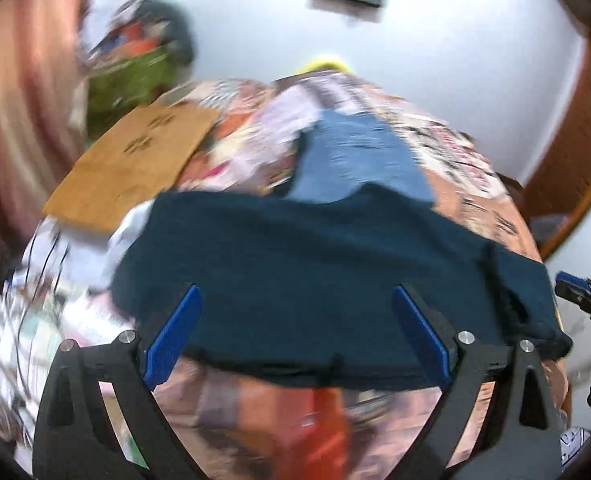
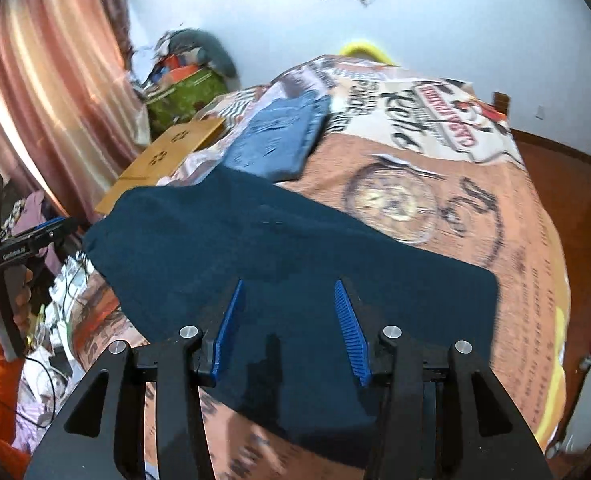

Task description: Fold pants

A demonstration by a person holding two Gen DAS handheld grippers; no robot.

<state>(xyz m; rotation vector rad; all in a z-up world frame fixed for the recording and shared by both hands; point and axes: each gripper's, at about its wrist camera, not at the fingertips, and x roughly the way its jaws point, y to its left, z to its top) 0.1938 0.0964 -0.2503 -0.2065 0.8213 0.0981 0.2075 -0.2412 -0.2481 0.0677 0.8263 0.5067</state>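
Dark teal pants (image 1: 315,260) (image 2: 295,248) lie folded into a broad flat slab across the near part of the bed. My left gripper (image 1: 295,292) hovers over their near edge with its blue pads spread wide and nothing pinched between them. My right gripper (image 2: 287,286) hangs above the right half of the same pants, jaws apart, the cloth lying flat beneath and no pad pressing on it. In the right wrist view the left gripper (image 2: 53,226) shows at the far left, held by a hand in an orange sleeve. The right gripper (image 1: 571,284) pokes in at the left wrist view's right edge.
Folded light blue jeans (image 1: 351,160) (image 2: 279,140) lie farther back on the printed bedspread (image 2: 455,200). A flat cardboard sheet (image 2: 167,152) rests at the bed's left edge, with a green box of clutter (image 2: 183,96) and a curtain (image 2: 35,80) behind. Cables and clothes lie on the floor at left.
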